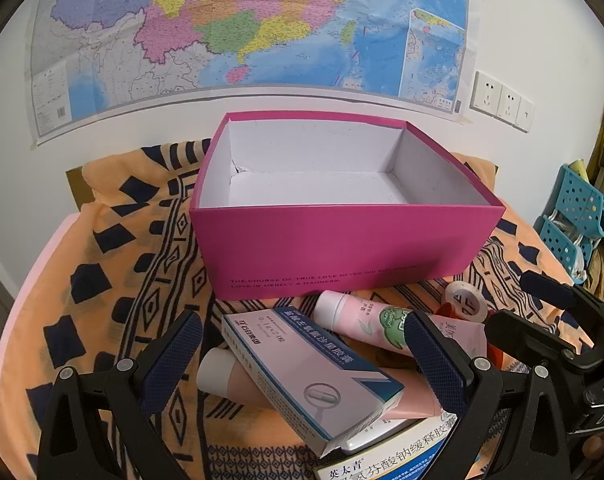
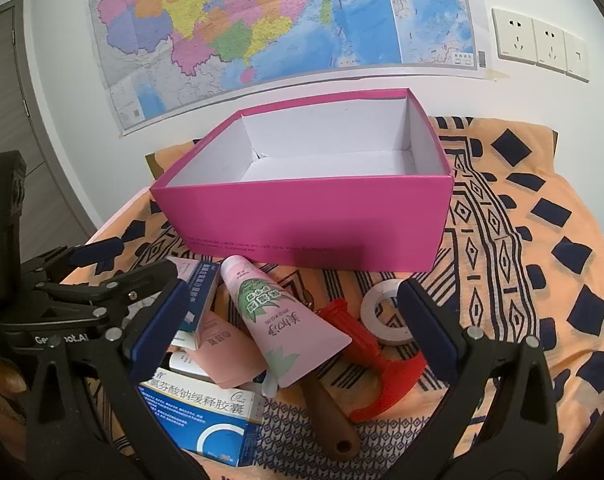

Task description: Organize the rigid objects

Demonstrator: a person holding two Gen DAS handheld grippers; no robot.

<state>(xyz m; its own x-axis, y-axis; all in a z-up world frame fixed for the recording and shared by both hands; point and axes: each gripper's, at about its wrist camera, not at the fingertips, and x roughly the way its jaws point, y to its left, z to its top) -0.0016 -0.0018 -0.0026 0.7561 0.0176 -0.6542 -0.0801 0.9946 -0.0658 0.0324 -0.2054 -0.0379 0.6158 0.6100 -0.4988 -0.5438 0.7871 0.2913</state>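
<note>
An open pink box (image 1: 342,248) sits on an orange patterned cloth (image 1: 102,248) below a wall map (image 1: 242,20), its white inside bare as far as the near wall allows a look; the floor just behind that wall is hidden in both views. In front of the box lies a heap of small goods. From the left wrist view, a blue-and-white medicine carton (image 1: 314,372) rests tilted on top of a salmon-pink tube (image 1: 222,376), whose body is mostly covered. A second carton (image 1: 386,460) nearer the camera is cut off by the frame edge. A pink tube with green leaf print (image 1: 366,320) lies just in front of the box, partly behind a claw finger, and a roll of white tape (image 1: 462,296) peeks out to its right.

The right wrist view shows the same leaf-print tube (image 2: 278,320) pointing its cap at the box, a red-headed toy hammer (image 2: 366,356) with a brown handle beside it, and the tape roll (image 2: 386,316) half hidden by a finger. The print on the cartons is too small to read with confidence.

The left claw (image 1: 302,344) hovers low over the heap, spread wide around the tilted carton and gripping nothing. The right claw (image 2: 290,320) is likewise spread wide above the tube and hammer, empty. Each claw appears at the edge of the other's view.
</note>
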